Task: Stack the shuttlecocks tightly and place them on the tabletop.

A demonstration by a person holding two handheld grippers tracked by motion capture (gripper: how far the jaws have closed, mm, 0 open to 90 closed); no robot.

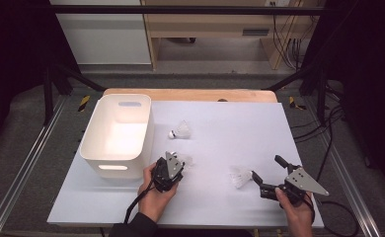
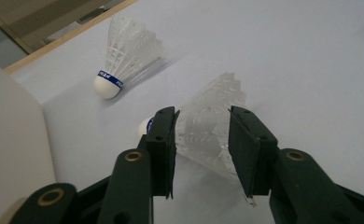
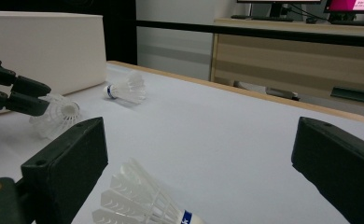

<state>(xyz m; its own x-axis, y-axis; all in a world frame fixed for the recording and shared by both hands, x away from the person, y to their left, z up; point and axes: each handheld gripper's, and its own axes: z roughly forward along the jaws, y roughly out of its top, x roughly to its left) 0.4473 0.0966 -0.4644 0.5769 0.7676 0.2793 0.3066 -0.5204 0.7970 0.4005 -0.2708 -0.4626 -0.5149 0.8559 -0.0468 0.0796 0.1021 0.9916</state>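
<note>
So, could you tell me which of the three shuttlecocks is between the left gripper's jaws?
The shuttlecock beside the white bin, its skirt between the left gripper jaws. The other two lie free on the table.

- The high view is looking forward and down from above, taking in the whole table (image 1: 230, 207).
- The left gripper view is sitting close over one shuttlecock (image 2: 208, 130), looking down along its jaws.
- The right gripper view is looking low across the table, sharing the bin (image 3: 45, 46) with the high view.

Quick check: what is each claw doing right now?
Left claw: closed on a shuttlecock's feather skirt.
Right claw: open, holding nothing; another shuttlecock lies between its jaws.
</note>
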